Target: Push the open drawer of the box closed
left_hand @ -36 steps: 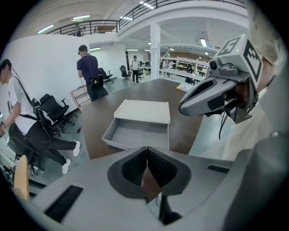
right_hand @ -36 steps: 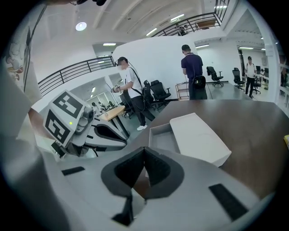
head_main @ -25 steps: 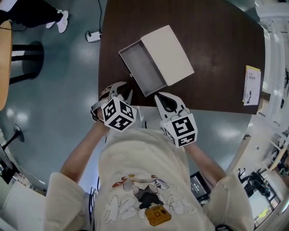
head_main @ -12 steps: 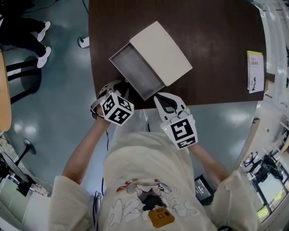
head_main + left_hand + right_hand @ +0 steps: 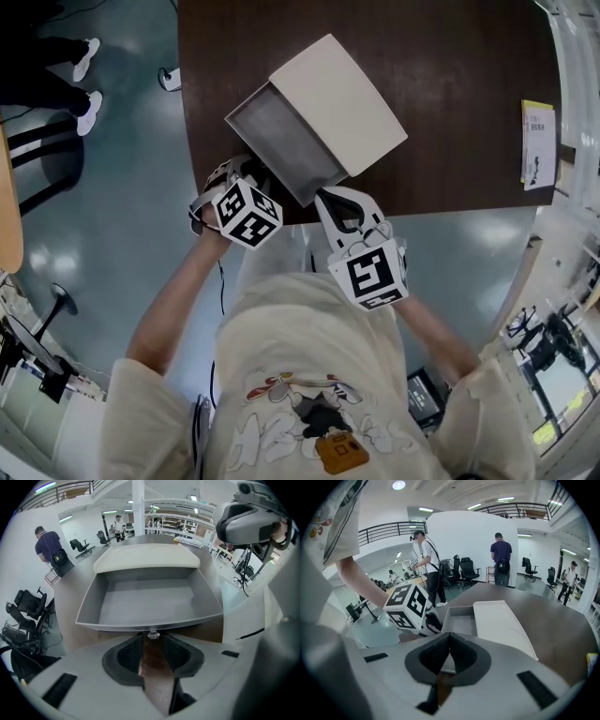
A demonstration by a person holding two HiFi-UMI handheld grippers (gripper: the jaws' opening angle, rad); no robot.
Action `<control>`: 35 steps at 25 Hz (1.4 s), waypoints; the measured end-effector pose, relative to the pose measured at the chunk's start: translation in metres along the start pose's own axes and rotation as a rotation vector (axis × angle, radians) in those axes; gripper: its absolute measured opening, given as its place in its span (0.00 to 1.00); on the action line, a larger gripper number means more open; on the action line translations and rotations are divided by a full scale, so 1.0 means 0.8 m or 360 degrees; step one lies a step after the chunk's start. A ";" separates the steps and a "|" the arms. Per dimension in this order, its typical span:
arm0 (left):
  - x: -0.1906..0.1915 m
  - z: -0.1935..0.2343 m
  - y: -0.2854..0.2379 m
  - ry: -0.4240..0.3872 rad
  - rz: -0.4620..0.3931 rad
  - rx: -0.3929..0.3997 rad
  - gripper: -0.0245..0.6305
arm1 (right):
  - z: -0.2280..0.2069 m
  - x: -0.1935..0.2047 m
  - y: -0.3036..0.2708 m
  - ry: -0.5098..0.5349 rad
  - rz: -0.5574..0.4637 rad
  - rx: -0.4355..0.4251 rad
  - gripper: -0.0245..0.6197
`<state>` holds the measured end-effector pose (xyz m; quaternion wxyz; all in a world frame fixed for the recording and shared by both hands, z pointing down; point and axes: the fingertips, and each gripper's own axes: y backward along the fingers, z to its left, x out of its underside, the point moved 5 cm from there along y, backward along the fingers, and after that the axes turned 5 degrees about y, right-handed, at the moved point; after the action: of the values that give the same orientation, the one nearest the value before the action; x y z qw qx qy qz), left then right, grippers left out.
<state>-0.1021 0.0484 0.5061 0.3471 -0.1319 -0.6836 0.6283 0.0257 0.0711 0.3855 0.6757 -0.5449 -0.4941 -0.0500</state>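
Observation:
A cream box (image 5: 339, 96) lies askew on the dark brown table (image 5: 450, 66), its grey drawer (image 5: 279, 141) pulled out toward me and empty. In the left gripper view the drawer (image 5: 147, 597) fills the frame. Its small knob (image 5: 152, 634) sits right at the tips of my left gripper (image 5: 152, 642), whose jaws stand a little apart with nothing pressed between them. The left gripper (image 5: 253, 178) is at the drawer's front. My right gripper (image 5: 324, 195) is shut and empty by the drawer's near right corner, and in its own view (image 5: 449, 637) it points at the box (image 5: 501, 625).
The table's near edge runs just under both grippers. A yellow and white booklet (image 5: 537, 142) lies at the table's right edge. A power strip (image 5: 171, 79) and a person's legs (image 5: 56, 52) are on the floor to the left. Office chairs (image 5: 23, 616) stand beyond.
Both grippers have come forward to the drawer's front, the left one up to the knob. The drawer stands out about as far as before.

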 end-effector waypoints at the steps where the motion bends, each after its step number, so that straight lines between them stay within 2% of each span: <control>1: 0.000 0.001 -0.001 -0.0001 -0.0002 0.0003 0.22 | -0.001 0.001 -0.002 -0.0001 0.0008 -0.0004 0.05; 4: -0.001 0.002 -0.004 0.0000 -0.0008 0.0011 0.16 | -0.006 0.000 -0.006 -0.0057 0.0025 -0.0016 0.05; 12: -0.001 0.003 -0.001 -0.0028 -0.0002 -0.0022 0.15 | -0.013 0.003 -0.006 -0.0079 0.0029 0.0001 0.05; 22: -0.008 0.000 -0.002 0.0017 0.0016 -0.0045 0.15 | -0.025 0.011 0.003 -0.0131 0.0016 -0.0012 0.05; 35: -0.047 -0.004 -0.008 -0.0005 -0.0028 -0.0055 0.15 | -0.038 0.018 0.019 -0.0159 0.0003 0.0032 0.05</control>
<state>-0.0715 0.0265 0.5003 0.3492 -0.1308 -0.6961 0.6135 0.0610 0.0599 0.3879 0.6557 -0.5402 -0.5272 -0.0170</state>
